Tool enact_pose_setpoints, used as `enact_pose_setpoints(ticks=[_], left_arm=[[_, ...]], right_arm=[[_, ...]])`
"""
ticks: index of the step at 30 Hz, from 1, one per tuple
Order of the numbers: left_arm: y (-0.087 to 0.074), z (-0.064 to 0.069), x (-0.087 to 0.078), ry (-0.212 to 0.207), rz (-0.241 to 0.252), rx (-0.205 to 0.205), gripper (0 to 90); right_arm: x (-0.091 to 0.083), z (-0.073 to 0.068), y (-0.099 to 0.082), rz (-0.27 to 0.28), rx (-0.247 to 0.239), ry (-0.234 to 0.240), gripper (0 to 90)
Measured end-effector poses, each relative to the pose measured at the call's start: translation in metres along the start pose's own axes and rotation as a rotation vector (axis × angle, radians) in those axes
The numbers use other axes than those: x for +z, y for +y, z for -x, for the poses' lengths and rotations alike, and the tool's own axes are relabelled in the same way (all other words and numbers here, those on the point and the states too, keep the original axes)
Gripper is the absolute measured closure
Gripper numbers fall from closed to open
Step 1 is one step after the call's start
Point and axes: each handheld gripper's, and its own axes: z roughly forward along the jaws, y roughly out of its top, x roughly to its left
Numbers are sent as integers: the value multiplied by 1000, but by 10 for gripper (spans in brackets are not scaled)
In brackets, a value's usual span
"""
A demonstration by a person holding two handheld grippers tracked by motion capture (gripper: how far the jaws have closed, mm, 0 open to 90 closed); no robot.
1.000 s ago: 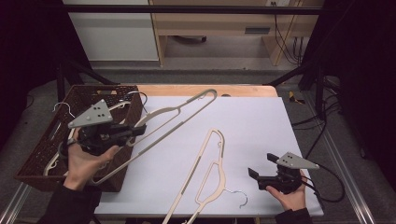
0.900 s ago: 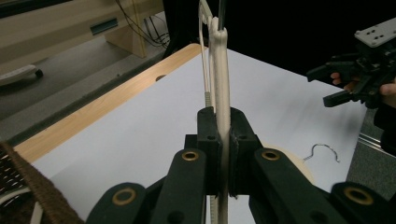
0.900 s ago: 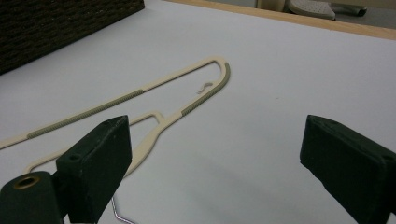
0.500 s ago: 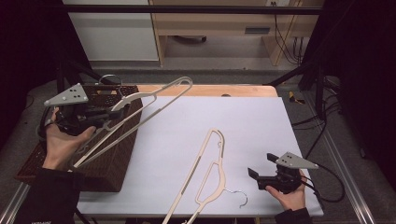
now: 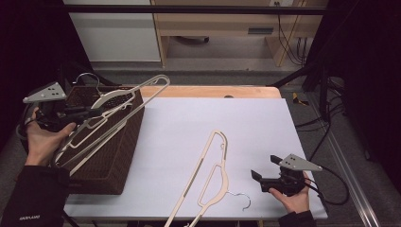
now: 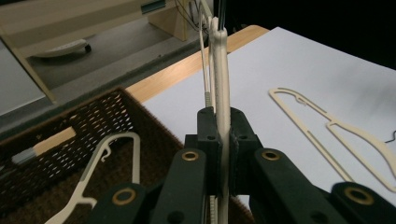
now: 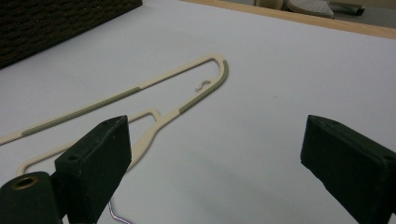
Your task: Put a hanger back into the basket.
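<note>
My left gripper (image 5: 84,113) is shut on a cream plastic hanger (image 5: 135,97) near its neck and holds it tilted above the dark wicker basket (image 5: 113,165) at the table's left. In the left gripper view the jaws (image 6: 223,135) pinch that hanger (image 6: 220,70) edge-on, and another cream hanger (image 6: 100,163) lies inside the basket (image 6: 56,126). A second hanger (image 5: 210,170) lies flat on the white table top. My right gripper (image 5: 259,177) rests open near the front right edge. Its wide-apart jaws (image 7: 215,154) face that hanger (image 7: 187,88) without touching it.
The white sheet (image 5: 246,113) covers the table, with a wooden strip (image 5: 213,91) along its far edge. Cables (image 5: 331,189) trail off the right gripper. Behind the table stand a desk frame and a white cabinet (image 5: 113,33).
My left hand has carried the hanger leftward, off the table and over the basket. The right hand and the hanger on the table have stayed put.
</note>
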Motion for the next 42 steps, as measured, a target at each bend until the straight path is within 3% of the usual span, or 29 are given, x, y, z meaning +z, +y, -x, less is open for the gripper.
enact_pose_setpoints(ticks=[3, 10, 21, 31, 37, 42], left_arm=[[-6, -11, -3, 20, -25, -3, 860], [-26, -35, -15, 40, -18, -58, 860], [-50, -58, -28, 81, -34, -114, 860], [-66, -67, -30, 92, -44, -151, 860], [-69, -66, -20, 97, -103, -141, 860], [-78, -63, -9, 80, -113, -173, 858]], right_arm=[[0, 0, 0, -1, -4, 2, 88], [0, 1, -1, -2, -1, 1, 87], [2, 1, -1, -11, 0, -3, 86], [3, 1, -2, -14, 0, -5, 85], [3, 1, -2, -15, -1, -5, 85], [3, 1, -2, -12, -1, -1, 85]])
